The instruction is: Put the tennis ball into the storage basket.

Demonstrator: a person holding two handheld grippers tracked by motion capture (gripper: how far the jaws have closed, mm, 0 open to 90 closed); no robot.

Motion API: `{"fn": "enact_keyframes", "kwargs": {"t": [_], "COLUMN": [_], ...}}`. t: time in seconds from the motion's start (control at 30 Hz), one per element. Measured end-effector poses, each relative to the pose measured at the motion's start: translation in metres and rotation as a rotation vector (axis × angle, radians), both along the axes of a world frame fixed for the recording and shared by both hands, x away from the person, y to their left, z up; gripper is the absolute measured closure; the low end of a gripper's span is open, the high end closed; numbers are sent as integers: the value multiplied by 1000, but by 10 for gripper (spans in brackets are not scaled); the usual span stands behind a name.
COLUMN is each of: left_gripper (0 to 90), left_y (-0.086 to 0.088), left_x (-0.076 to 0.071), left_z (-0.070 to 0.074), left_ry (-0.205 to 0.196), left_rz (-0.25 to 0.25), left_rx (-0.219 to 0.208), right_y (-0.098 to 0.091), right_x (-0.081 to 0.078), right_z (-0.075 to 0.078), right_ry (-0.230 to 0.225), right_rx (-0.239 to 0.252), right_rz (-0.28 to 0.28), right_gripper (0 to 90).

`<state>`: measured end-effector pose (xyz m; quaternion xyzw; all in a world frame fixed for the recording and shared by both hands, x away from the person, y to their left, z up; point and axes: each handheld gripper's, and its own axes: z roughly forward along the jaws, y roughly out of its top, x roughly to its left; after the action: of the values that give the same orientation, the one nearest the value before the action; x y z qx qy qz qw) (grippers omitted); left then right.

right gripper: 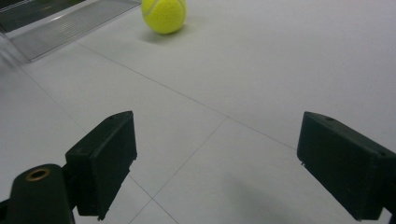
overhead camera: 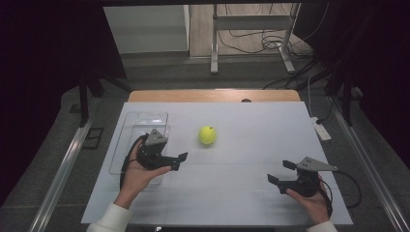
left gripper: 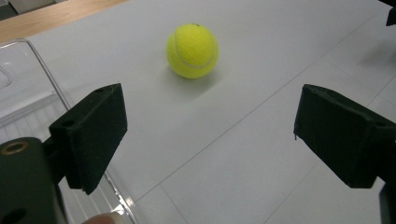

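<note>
Yellow tennis ball (overhead camera: 207,135) lay free on the white table (overhead camera: 241,125), clear tray (overhead camera: 145,119) just left of it (partly covered by the hand), left gripper (overhead camera: 180,161) spread wide, empty, aimed at the ball, right gripper (overhead camera: 281,171) likewise agape, well apart.

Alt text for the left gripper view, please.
A yellow tennis ball rests on the white table, ahead of the left gripper, whose two black jaws stand wide open and empty. A clear plastic tray lies at the left edge.
</note>
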<state>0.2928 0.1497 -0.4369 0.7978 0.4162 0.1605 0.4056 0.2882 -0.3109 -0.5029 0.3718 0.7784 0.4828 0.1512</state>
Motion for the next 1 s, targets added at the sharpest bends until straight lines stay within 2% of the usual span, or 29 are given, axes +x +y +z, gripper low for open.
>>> {"fn": "enact_keyframes", "kwargs": {"t": [1.0], "left_gripper": [102], "left_y": [-18], "left_x": [23], "left_z": [5], "left_ry": [19], "left_rz": [-32], "left_rx": [26], "right_y": [0], "right_x": [0], "right_z": [-1], "right_ry": [2], "right_rx": [-3], "right_rz": [4], "right_gripper": [123]}}
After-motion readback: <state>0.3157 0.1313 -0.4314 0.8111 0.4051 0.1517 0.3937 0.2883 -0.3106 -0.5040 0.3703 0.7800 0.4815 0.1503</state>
